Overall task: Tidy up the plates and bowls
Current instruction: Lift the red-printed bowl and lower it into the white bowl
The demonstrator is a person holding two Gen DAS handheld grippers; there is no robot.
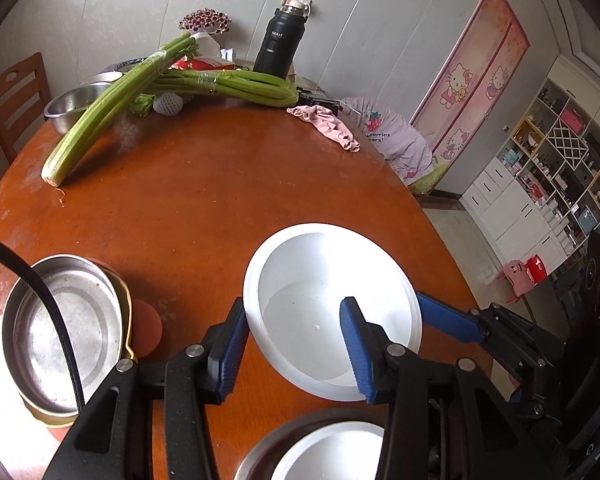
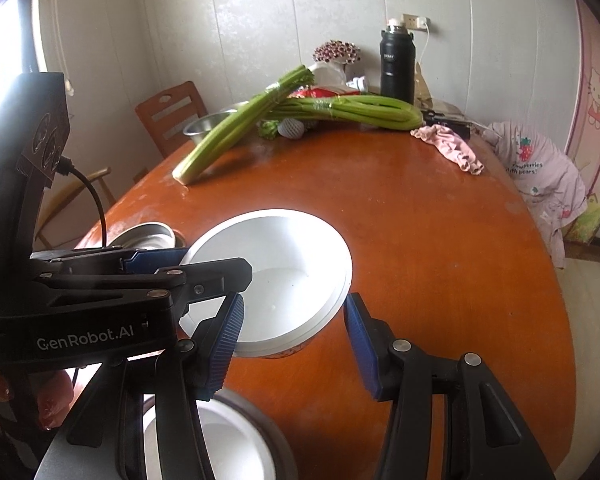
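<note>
Jaws of the left gripper [image 1: 294, 308] stand wide. One finger [image 1: 232, 344] sits just outside the left rim of the white bowl [image 1: 324, 264] and the other is inside the bowl, so they straddle the wall without clamping it. The right wrist view confirms this: the left gripper comes in from the left, with one tip over the bowl's interior and its blue pad outside the rim.

Jaws of the right gripper [image 2: 294, 300] are also wide, holding nothing. Its left finger [image 2: 224, 344] overlaps the bowl's near rim and its right finger is just beside the bowl's right side. Whether either pad touches the bowl cannot be told.

The white bowl stands upright on the orange-brown counter [image 1: 204, 184], near the front edge, right of centre.

Left of it, a steel bowl [image 1: 60, 328] is nested in a yellow-rimmed dish [image 1: 126, 312]. At the near edge, below both grippers, a second white bowl [image 1: 332, 456] sits inside a steel dish [image 1: 260, 452].

Far side of the counter:
- two bundles of celery [image 1: 100, 116], crossed;
- a black flask [image 1: 278, 40], upright;
- a pink cloth [image 1: 328, 124] to the right;
- a steel basin [image 1: 68, 108] on the left, under the celery.

A wooden chair [image 1: 16, 96] stands at the far left.
</note>
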